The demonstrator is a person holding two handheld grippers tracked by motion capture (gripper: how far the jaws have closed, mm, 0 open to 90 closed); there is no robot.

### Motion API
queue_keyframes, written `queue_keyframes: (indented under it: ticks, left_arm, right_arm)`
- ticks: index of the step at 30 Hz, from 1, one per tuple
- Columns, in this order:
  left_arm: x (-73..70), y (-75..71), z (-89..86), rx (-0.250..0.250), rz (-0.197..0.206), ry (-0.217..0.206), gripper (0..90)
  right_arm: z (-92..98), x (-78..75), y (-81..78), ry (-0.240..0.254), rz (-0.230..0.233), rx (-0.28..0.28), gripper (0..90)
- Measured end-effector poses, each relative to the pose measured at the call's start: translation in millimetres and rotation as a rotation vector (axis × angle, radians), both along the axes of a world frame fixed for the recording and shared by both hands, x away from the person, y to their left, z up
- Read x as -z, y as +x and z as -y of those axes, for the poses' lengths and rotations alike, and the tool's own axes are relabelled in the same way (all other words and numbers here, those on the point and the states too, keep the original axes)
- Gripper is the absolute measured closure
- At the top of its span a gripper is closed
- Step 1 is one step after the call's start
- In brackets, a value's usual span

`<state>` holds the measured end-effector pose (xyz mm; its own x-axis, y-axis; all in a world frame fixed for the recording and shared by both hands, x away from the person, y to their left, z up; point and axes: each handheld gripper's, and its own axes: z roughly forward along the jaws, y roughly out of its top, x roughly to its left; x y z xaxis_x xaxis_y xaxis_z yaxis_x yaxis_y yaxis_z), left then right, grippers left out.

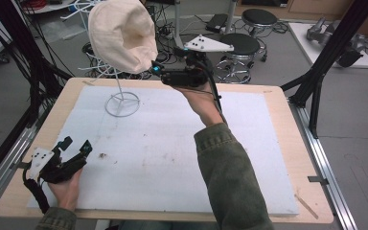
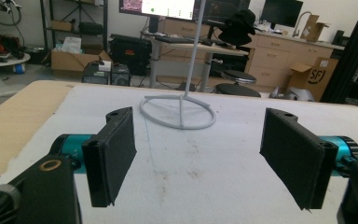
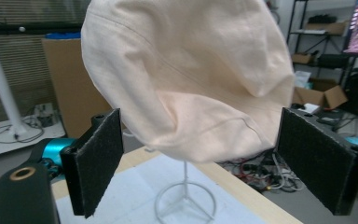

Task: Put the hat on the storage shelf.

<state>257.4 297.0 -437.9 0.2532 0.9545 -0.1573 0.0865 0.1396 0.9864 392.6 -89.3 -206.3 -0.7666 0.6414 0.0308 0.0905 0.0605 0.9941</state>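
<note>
Right gripper (image 1: 159,72) up at the cream hat (image 1: 120,33) on its wire stand (image 1: 122,103), jaws wide apart, hat's lower edge straight ahead between them. Left gripper (image 1: 76,146) far off, also spread, resting low.

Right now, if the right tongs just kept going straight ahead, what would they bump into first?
Most likely the cream hat on the white stand. The right tongs are open, and the hat's lower edge hangs between the jaws, just ahead; how far ahead is hard to judge.
</note>
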Motion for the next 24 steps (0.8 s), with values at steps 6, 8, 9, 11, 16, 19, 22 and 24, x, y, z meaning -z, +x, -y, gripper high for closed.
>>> queue_keyframes:
  ticks: [6, 8, 9, 11, 16, 19, 22, 24]
  left_arm:
    - [0.0, 3.8, 7.7, 0.03, -0.003, 0.01, 26.4]
    - [0.1, 3.9, 8.4, 0.031, 0.0, 0.008, 26.4]
    - [0.0, 3.6, 8.4, 0.032, 0.0, 0.009, 26.4]
    - [0.0, 3.2, 8.0, 0.033, -0.001, 0.008, 26.4]
    - [0.2, 2.9, 7.5, 0.03, -0.004, 0.005, 26.4]
    - [0.1, 2.7, 8.1, 0.031, -0.004, 0.007, 26.4]
    - [0.0, 2.4, 8.5, 0.03, -0.004, 0.007, 26.4]
    - [0.2, 2.4, 8.8, 0.03, -0.004, 0.006, 26.4]
  right_arm:
    - [23.1, 11.6, -11.6, 0.018, -0.009, 0.046, 14.2]
    - [30.0, 14.6, -14.7, 0.022, -0.016, 0.053, 14.1]
    - [33.4, 16.1, -15.7, 0.026, -0.021, 0.058, 13.9]
    - [40.5, 19.1, -18.2, 0.034, -0.03, 0.063, 13.6]
    - [53.2, 24.1, -26.6, 0.04, -0.029, 0.076, 13.6]
    - [64.7, 29.4, -36.6, 0.052, -0.035, 0.076, 13.2]
    - [75.0, 35.9, -46.4, 0.058, -0.023, 0.088, 13.2]
    - [81.8, 39.8, -52.5, 0.055, -0.019, 0.1, 13.2]
